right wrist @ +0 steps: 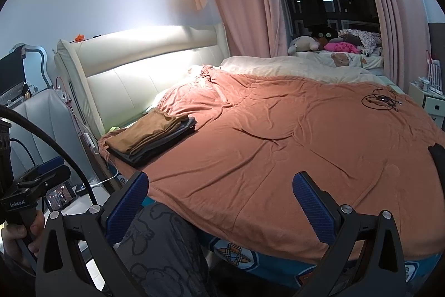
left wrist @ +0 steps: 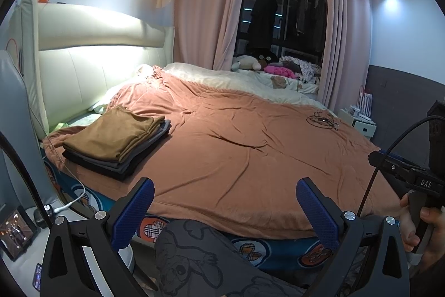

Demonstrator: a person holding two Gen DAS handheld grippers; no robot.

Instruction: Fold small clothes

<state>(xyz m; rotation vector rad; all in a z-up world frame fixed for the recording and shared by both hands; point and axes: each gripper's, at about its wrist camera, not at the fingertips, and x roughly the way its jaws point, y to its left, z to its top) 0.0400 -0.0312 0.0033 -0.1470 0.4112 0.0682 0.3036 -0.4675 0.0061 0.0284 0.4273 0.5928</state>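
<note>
Bedroom scene: wide bed with a rust-orange cover takes up most of both views, cream padded headboard at 9–10 o'clock, pink curtains and a dark window at 12.

Your left claw sits at the near edge of the bed, both blue-padded fingers spread wide apart, nothing between them. Your right claw is the same: fingers well apart, gripping nothing, hovering over the near edge of the cover. In the left wrist view your right hand is wrapped around the other tool's handle at 4 o'clock; in the right wrist view your left hand is on its handle at 8 o'clock.

Folded clothes stack lies on the bed at about 10 o'clock from the left claw, near the headboard side, well apart from both claws. Brown piece on top, grey and black layers under it, edges roughly squared.

Dark grey fabric with a cartoon print sits low at 6 o'clock between the claw fingers, below the bed edge; can't tell whether it's a garment or your trouser leg.

Tangled black cable lies on the cover at 1–2 o'clock. Plush toys piled by the window at 12–1. White charging cable hangs at the bedside at 8 o'clock.
</note>
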